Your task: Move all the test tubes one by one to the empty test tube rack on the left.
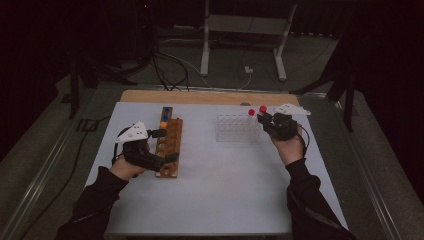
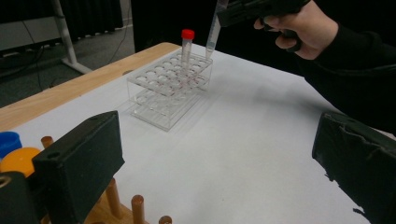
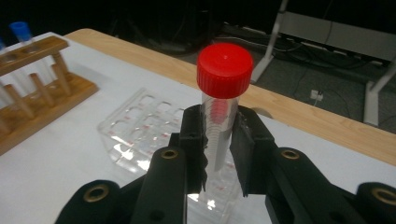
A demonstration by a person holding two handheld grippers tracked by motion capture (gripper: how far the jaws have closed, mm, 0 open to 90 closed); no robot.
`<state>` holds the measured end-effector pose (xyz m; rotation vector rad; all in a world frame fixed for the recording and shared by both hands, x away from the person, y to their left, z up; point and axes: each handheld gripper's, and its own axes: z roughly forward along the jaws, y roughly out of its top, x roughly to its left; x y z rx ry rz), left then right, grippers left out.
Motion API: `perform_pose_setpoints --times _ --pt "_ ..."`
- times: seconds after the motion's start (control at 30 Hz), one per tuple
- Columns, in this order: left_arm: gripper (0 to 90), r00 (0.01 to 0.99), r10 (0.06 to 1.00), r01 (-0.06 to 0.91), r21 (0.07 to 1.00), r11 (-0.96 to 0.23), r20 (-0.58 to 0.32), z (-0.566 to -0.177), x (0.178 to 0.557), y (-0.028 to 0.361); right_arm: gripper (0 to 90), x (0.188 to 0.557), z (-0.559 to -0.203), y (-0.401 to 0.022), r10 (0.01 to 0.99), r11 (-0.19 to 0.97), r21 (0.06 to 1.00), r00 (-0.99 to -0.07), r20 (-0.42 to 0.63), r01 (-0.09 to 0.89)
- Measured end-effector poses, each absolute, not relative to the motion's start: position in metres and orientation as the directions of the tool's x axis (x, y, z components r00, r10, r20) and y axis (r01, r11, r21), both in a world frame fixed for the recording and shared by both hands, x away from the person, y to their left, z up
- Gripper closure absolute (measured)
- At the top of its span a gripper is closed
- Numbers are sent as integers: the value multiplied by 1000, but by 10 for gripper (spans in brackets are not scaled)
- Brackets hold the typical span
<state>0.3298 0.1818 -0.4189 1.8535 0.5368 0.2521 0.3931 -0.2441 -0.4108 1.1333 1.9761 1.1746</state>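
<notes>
Right tongs (image 3: 218, 140) clamped on a red-capped tube (image 3: 223, 100), held upright, lifted above the clear rack (image 1: 237, 127) near the bench's far right edge; tip hangs just over the rack's right end. Second red-capped tube (image 2: 187, 44) stands in the rack. Left tongs (image 2: 212, 158) open, nothing between the jaws, at the wooden rack (image 1: 169, 147) on the left side of the bench (image 1: 220, 190). Orange cap (image 2: 18, 161) and blue cap (image 2: 8, 141) sit in the wooden rack's far end.

A clear tube with a red screw cap (image 3: 224, 70) stands upright, lifted above the clear plastic rack (image 3: 135, 133).
</notes>
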Motion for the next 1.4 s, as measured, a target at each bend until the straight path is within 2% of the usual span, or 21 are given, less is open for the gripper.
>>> perform_pose_setpoints --times 0.87,1.4 --pt "33 903 413 250 926 -283 -117 -414 332 154 746 344 -427 -193 726 337 867 -688 10 369" --pt "49 927 355 236 926 -294 -123 -412 334 127 746 325 -429 -166 642 383 861 -767 13 335"
